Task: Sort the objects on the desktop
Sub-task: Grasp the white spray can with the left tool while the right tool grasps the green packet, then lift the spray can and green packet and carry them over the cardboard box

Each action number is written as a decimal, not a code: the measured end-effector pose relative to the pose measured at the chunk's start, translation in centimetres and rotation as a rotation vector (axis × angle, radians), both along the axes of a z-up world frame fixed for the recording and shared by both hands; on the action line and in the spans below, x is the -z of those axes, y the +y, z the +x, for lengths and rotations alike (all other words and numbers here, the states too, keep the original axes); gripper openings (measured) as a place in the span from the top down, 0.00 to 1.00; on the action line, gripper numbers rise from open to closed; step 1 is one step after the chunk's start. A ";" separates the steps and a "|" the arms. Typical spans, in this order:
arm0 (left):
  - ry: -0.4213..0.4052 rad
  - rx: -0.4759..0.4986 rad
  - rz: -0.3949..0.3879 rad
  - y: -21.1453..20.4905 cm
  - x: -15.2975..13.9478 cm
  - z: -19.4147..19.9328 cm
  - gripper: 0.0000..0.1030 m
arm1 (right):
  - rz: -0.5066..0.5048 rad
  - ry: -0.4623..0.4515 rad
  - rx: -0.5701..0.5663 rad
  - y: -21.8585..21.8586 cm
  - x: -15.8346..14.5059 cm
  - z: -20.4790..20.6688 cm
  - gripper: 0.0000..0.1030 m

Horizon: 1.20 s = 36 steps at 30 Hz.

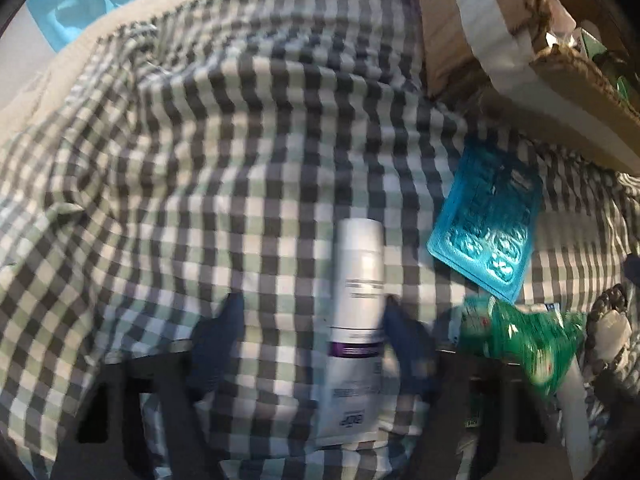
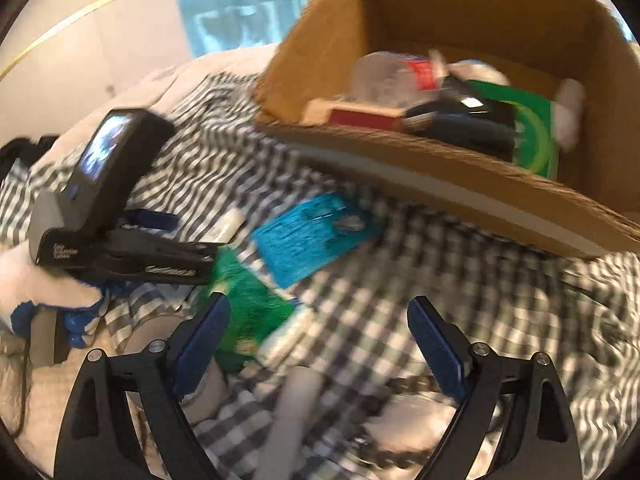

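Through my left wrist camera I am looking down at a gingham cloth (image 1: 208, 152) spread in soft wrinkles. My left gripper (image 1: 314, 308) is reaching over a white bottle (image 1: 356, 312) with a purple band that is lying on the cloth, pointing away from me. The bottle is sitting between my two blue fingers (image 1: 404, 332); the right one is lying against its side, while the left one is standing well clear with cloth showing in between, so I am not clamping it. Just right of the bottle a blue blister pack (image 1: 486, 224) is lying flat, and nearer me a crumpled green wrapper (image 1: 520, 340) is blurring at the edge. A corner of the cardboard box (image 1: 560, 76) is rising at the upper right.

Through my right wrist camera, my right gripper (image 2: 318, 312) is hanging with its jaws spread wide and nothing between them but checked cloth. The green wrapper (image 2: 248, 308) is lying just beside my left finger, and the blue blister pack (image 2: 312, 236) is lying beyond it. The cardboard box (image 2: 440, 184) is sitting on the cloth past that, holding a jumble of sorted things I cannot make out clearly. At the left, my other gripper is showing, dark, with a gloved hand (image 2: 44, 284) behind it.
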<state>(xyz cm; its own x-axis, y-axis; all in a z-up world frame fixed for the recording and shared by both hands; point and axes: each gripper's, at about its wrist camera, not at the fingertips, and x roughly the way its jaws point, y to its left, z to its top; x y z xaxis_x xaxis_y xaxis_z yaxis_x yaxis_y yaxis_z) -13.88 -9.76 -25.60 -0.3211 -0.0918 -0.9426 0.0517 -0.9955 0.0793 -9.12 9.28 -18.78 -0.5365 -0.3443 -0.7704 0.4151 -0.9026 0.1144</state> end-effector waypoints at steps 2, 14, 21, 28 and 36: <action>-0.006 0.019 0.021 0.3 0.0 0.1 0.65 | 0.018 -0.021 -0.038 -1.2 0.7 -0.3 0.12; 0.067 0.032 0.053 1.0 -2.4 0.4 0.75 | 0.014 -0.030 -0.142 -4.6 1.9 0.0 0.64; 0.157 0.084 0.055 2.4 -6.2 1.2 0.75 | 0.041 0.045 -0.065 -3.7 -0.1 0.8 0.68; 0.295 0.123 0.062 3.7 -11.1 2.9 0.75 | 0.073 0.153 0.006 -1.7 -3.8 3.1 0.68; 0.442 0.160 0.120 4.0 -15.6 5.1 0.75 | 0.078 0.244 0.094 0.3 -6.9 5.7 0.68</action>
